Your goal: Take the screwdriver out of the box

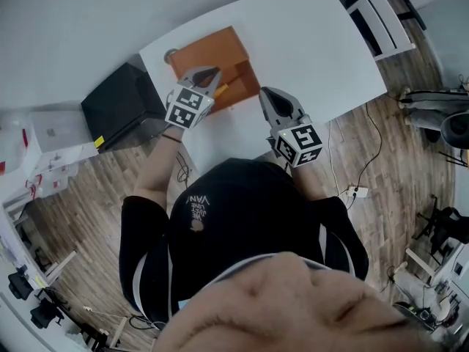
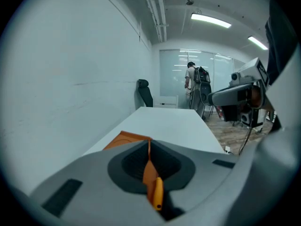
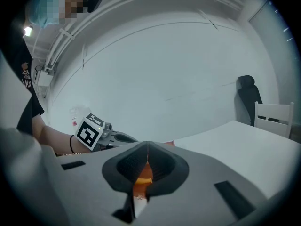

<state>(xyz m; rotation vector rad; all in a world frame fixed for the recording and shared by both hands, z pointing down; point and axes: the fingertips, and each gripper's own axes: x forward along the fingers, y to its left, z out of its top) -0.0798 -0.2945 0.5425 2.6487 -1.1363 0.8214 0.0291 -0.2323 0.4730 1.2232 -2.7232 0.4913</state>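
Note:
An orange box stands open on the white table, its lid folded back toward the far side. A yellow-handled screwdriver lies inside it. My left gripper hangs over the box, jaws shut with nothing held. In the left gripper view the screwdriver handle and the orange box show below the shut left gripper. My right gripper is just right of the box, also shut and empty. In the right gripper view the right gripper points at the orange box.
A black case lies on the wooden floor left of the table. A white chair stands at the table's far right end. Cables and a power strip lie on the floor at the right. A person with a backpack stands far off.

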